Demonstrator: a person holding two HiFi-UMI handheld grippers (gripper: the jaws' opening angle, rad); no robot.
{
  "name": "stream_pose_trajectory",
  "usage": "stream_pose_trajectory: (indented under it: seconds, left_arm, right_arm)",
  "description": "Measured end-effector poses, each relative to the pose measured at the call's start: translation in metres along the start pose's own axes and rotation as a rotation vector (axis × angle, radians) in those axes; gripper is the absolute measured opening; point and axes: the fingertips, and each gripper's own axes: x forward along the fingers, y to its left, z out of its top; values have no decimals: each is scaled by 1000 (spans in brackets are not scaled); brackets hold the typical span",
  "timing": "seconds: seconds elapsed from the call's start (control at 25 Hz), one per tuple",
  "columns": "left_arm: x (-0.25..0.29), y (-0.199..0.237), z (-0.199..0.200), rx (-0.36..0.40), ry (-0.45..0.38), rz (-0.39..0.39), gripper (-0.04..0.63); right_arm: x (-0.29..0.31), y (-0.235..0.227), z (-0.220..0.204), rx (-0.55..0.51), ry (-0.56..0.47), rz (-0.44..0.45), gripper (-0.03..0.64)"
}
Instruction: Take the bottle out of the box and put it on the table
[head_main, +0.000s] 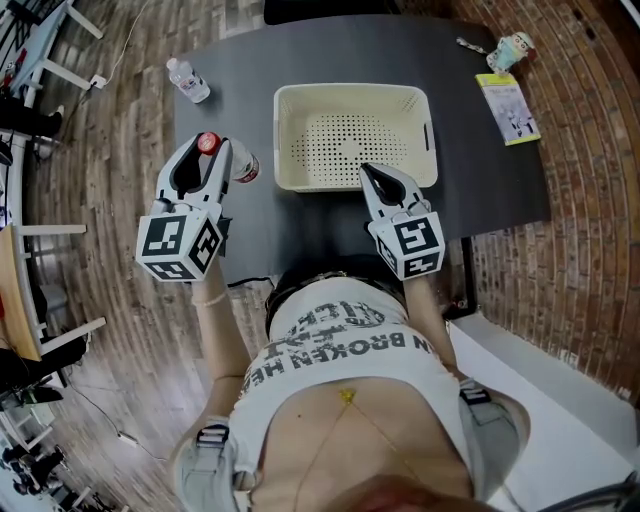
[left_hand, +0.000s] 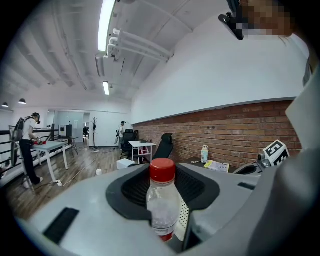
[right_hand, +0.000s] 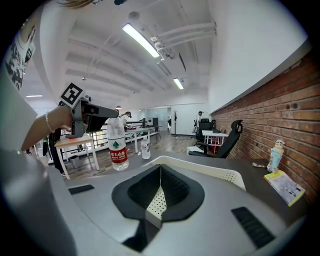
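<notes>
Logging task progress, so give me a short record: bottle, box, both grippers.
box: empty, on the table
bottle: upright, outside the box, to its left
left gripper: jaws shut on bottle
right gripper: jaws closed on box's near rim
second bottle: at table's far left corner

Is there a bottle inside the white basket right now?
No, the basket holds nothing; the left gripper grips the red-capped bottle beside it.
</notes>
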Motion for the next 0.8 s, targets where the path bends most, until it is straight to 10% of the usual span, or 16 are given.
stream_pose_trajectory:
  seconds: [0.8]
  left_arm:
    - [4, 14, -9, -17, 8, 21, 156]
  right_arm:
    - [15, 1, 2, -25, 7, 28, 9]
